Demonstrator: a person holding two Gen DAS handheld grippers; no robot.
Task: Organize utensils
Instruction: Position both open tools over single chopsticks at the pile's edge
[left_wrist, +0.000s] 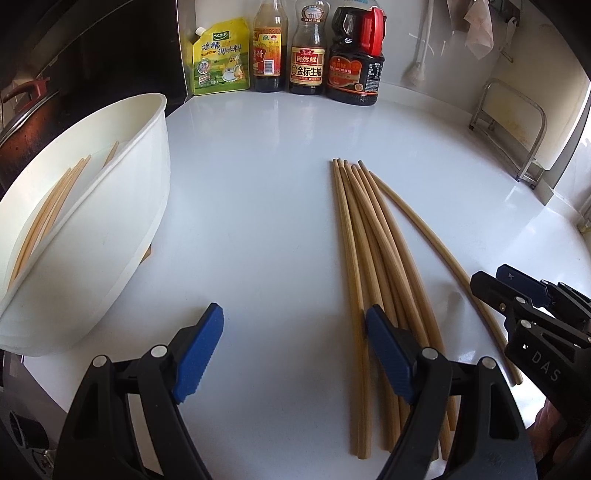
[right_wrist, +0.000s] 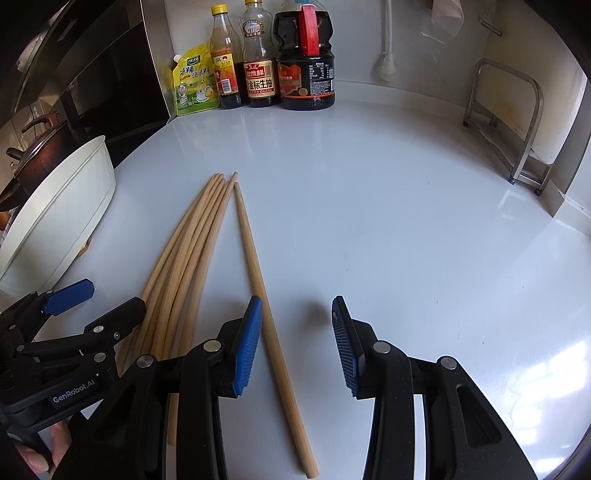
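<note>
Several wooden chopsticks (left_wrist: 373, 258) lie in a bundle on the white counter (left_wrist: 258, 206), with one chopstick (left_wrist: 436, 243) apart to their right. A white holder box (left_wrist: 110, 206) lies tilted at the left with a few chopsticks (left_wrist: 48, 214) inside. My left gripper (left_wrist: 293, 328) is open, its right pad over the bundle's near ends. My right gripper (right_wrist: 297, 325) is open above the counter, and the lone chopstick (right_wrist: 258, 273) lies between its fingers beside the left pad. The bundle (right_wrist: 188, 254) is to its left. Each gripper shows in the other's view, the right one (left_wrist: 517, 302) and the left one (right_wrist: 74, 306).
Sauce bottles (left_wrist: 306, 55) and a yellow seasoning pouch (left_wrist: 218, 59) stand at the back wall. A metal rack (left_wrist: 517, 129) stands at the right by the window. A pan with a red handle (right_wrist: 33, 147) sits on the stove beyond the box.
</note>
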